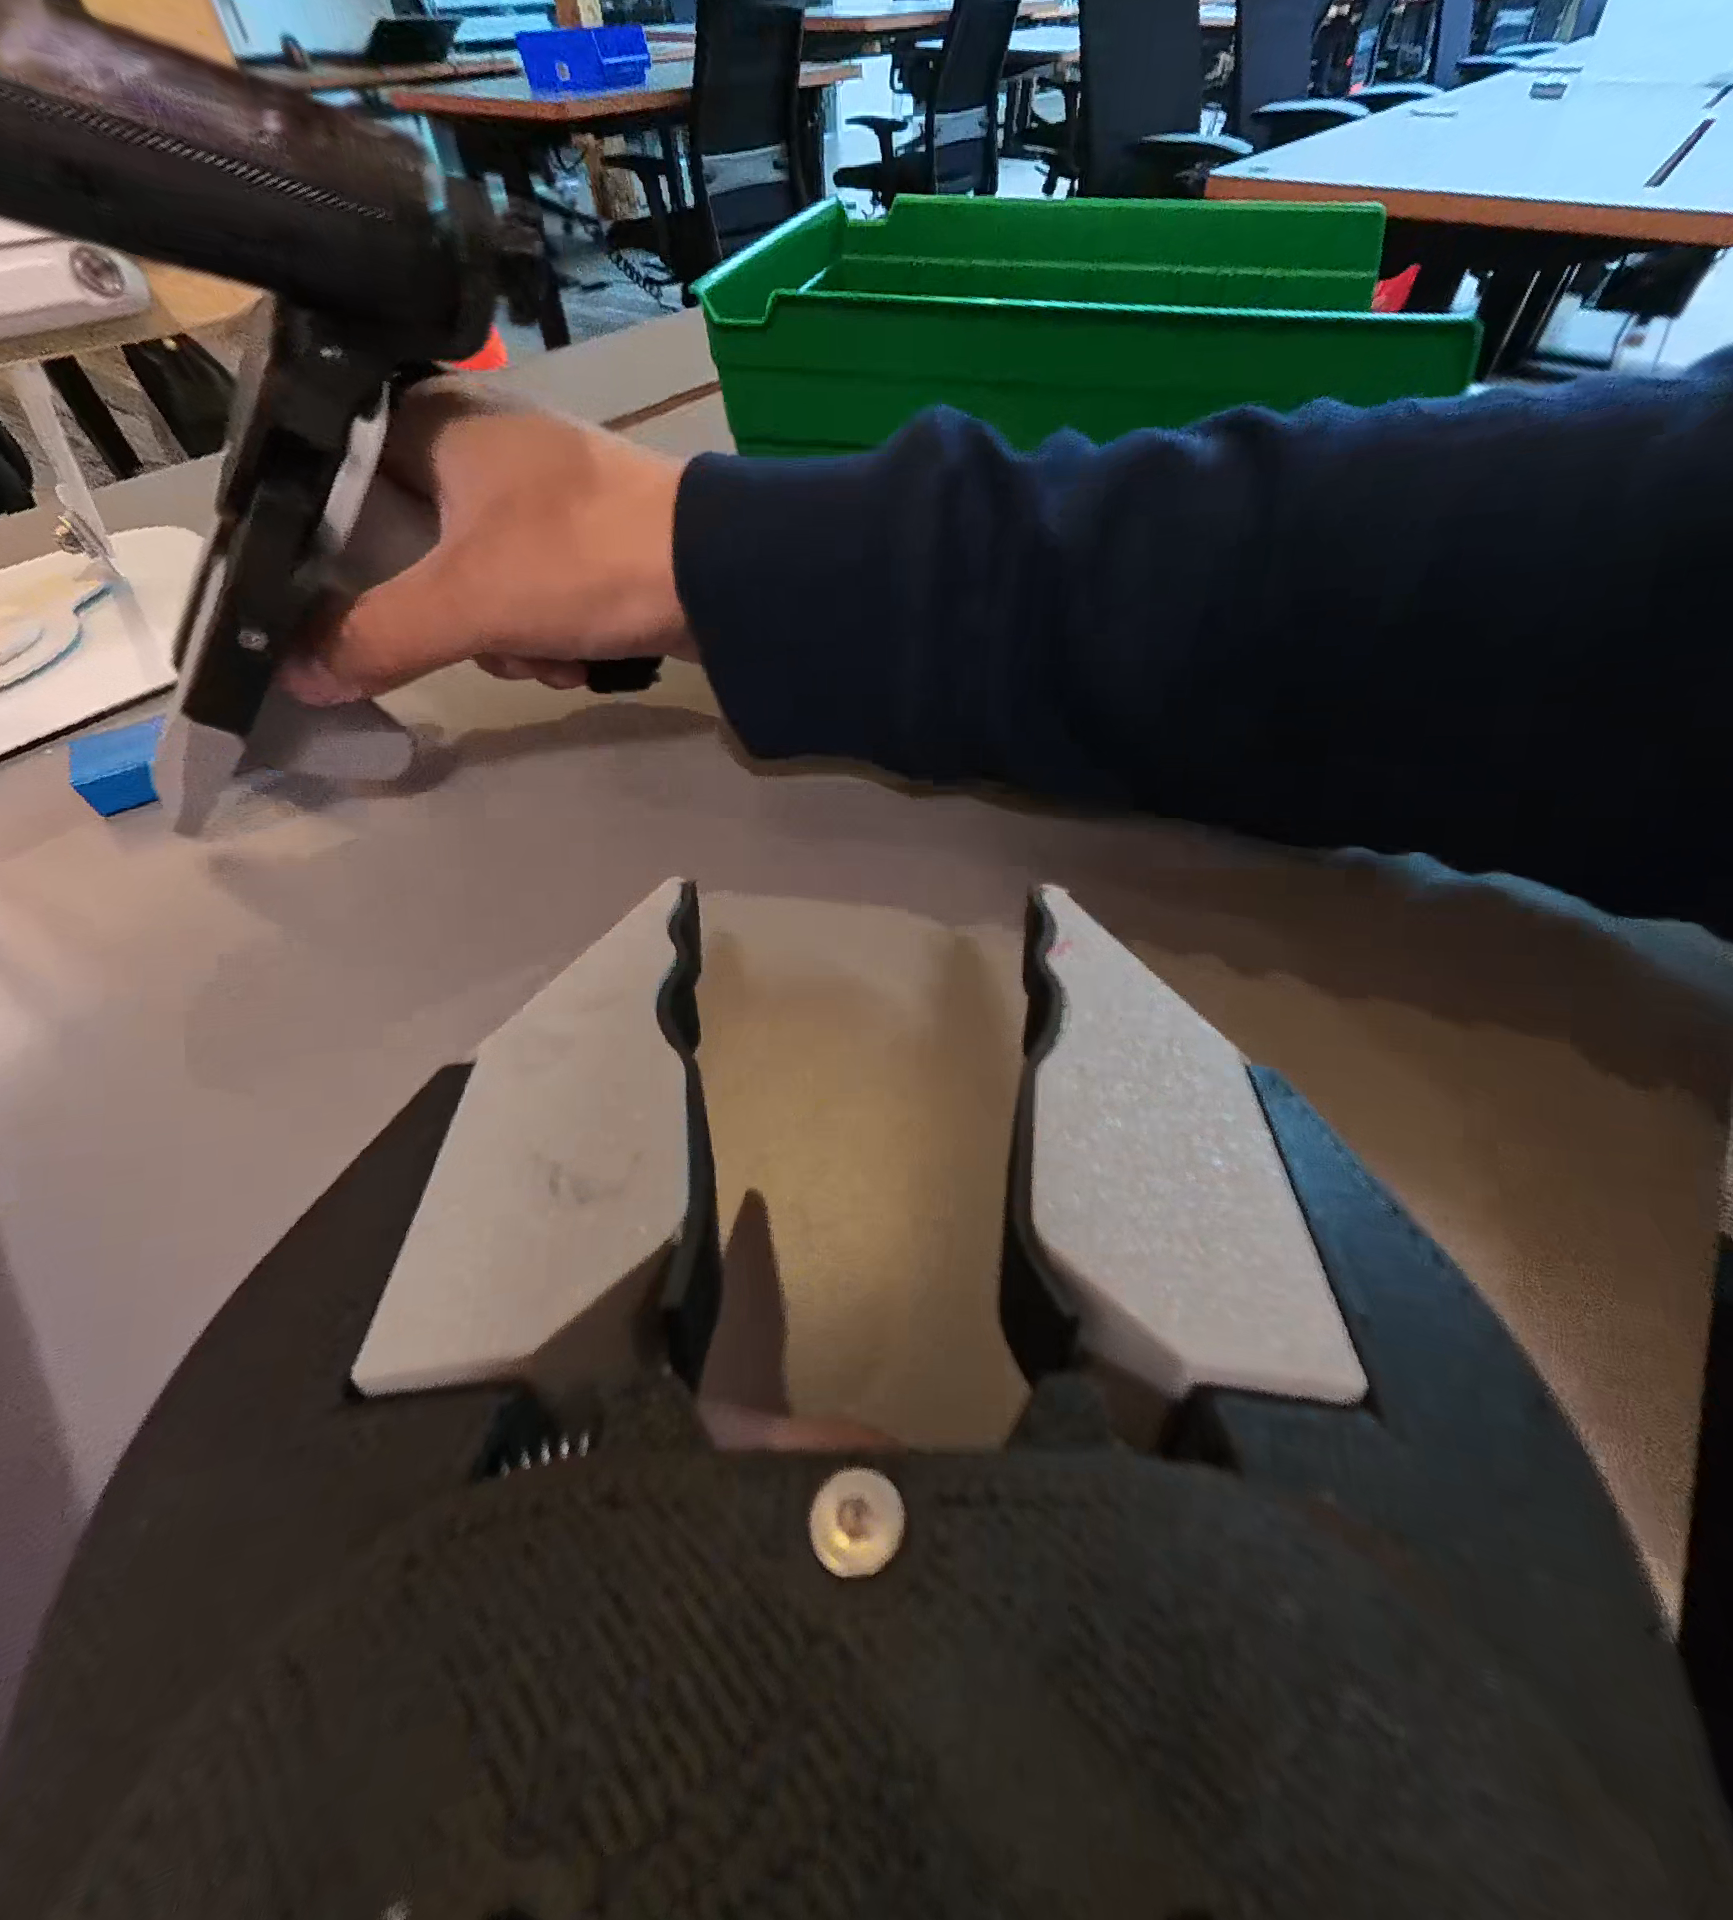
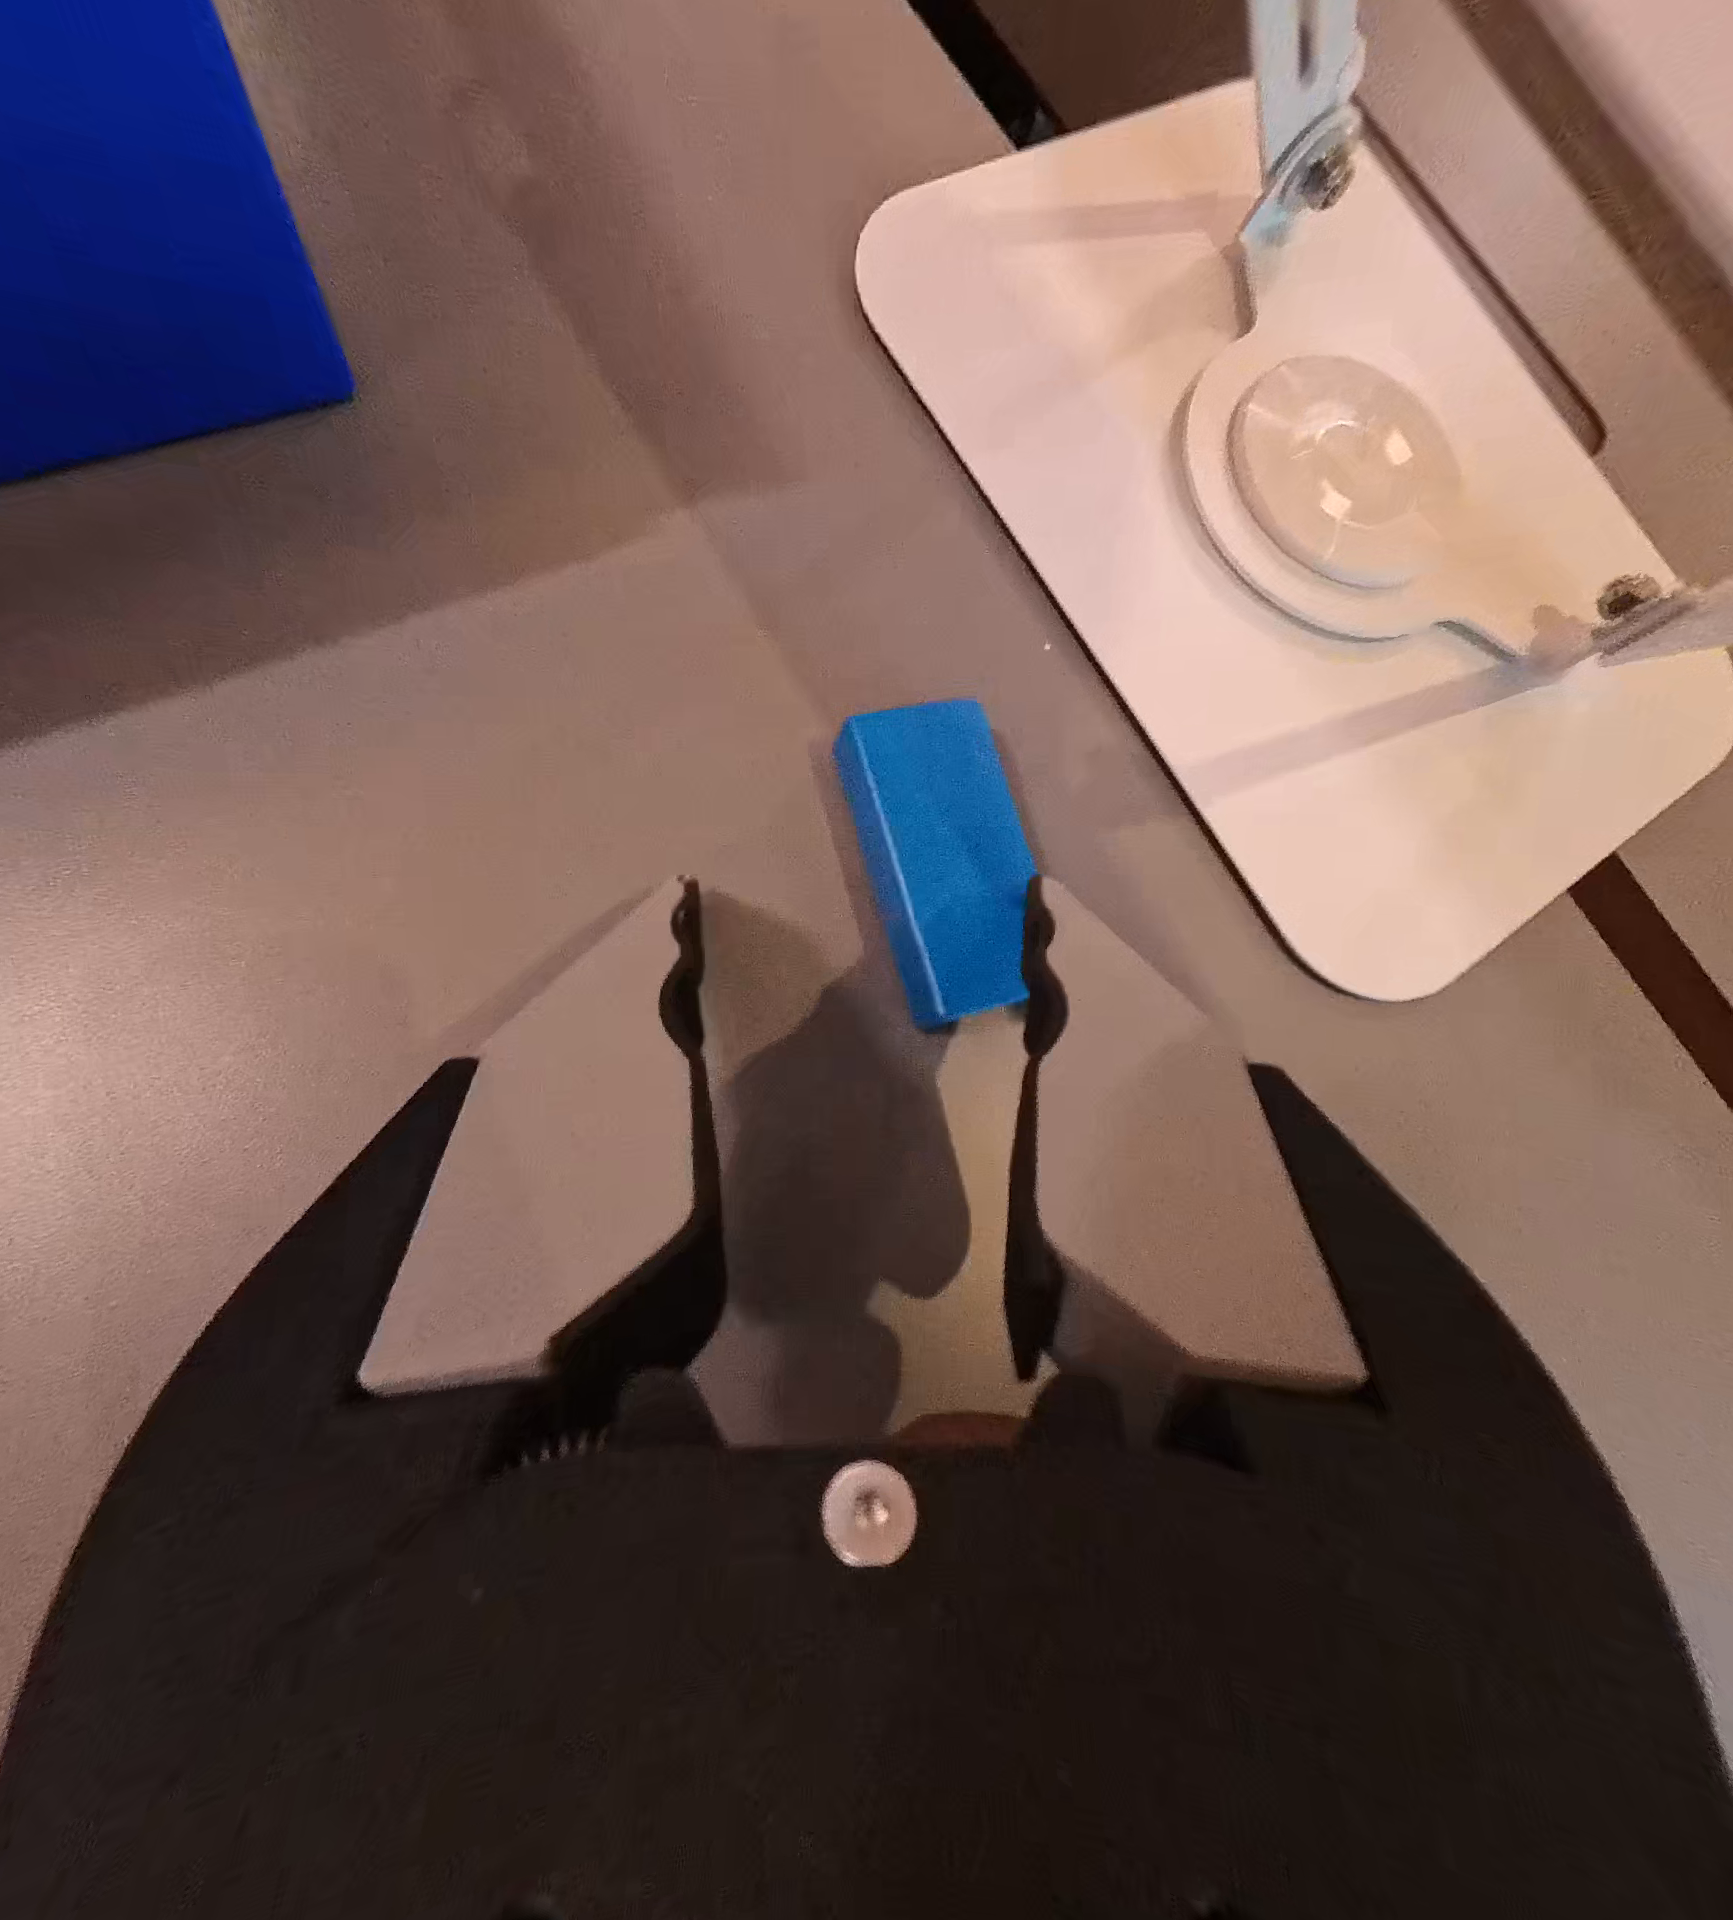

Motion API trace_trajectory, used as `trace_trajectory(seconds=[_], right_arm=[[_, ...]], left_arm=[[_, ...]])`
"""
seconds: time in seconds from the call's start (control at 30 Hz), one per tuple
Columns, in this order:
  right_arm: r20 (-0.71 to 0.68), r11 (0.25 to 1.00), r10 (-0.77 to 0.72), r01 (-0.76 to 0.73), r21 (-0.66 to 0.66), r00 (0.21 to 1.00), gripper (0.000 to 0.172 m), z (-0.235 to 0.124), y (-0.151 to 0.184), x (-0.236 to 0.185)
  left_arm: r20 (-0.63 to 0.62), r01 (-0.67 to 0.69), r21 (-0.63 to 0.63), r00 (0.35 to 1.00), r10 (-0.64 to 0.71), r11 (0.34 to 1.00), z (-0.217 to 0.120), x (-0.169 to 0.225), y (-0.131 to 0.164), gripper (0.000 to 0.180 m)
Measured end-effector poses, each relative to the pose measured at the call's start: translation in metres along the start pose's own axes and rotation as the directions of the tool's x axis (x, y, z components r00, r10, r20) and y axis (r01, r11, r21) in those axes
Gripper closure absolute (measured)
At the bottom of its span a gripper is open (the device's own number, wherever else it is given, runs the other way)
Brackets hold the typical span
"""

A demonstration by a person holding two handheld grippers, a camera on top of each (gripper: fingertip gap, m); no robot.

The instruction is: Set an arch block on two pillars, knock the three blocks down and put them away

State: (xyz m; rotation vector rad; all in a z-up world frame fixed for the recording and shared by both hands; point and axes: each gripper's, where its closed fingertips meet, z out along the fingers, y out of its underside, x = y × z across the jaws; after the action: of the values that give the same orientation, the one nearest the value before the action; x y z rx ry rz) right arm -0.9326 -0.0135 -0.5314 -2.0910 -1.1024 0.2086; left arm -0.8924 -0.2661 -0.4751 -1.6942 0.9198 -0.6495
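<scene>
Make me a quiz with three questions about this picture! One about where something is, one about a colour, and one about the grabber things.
1. Where does the blue block lie?
A. on the table
B. in the bin
C. on the white plate

2. What colour is the bin behind the sleeve?
A. red
B. green
C. yellow

3. How is the left gripper?
A. shut on a block
B. open with nothing between
C. holding a cup

Answers: 1 A, it rests flat on the grey table. 2 B, its walls are green. 3 B, only bare table shows between its fingers.
</scene>
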Motion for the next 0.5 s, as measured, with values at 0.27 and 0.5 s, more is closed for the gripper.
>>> trace_trajectory(seconds=[0.27, 0.5], right_arm=[[-0.009, 0.991, -0.100, 0.100, 0.083, 0.995, 0.172, 0.006, -0.013, -0.001], [-0.019, 0.981, -0.060, 0.062, 0.183, 0.998, 0.153, -0.009, -0.032, 0.008]], left_arm=[[-0.005, -0.002, -0.014, 1.000, 0.002, 1.000, 0.001, 0.001, 0.002, 0.119], [-0.028, 0.039, -0.005, 0.999, -0.039, 0.999, 0.000, 0.000, 0.001, 0.121]])
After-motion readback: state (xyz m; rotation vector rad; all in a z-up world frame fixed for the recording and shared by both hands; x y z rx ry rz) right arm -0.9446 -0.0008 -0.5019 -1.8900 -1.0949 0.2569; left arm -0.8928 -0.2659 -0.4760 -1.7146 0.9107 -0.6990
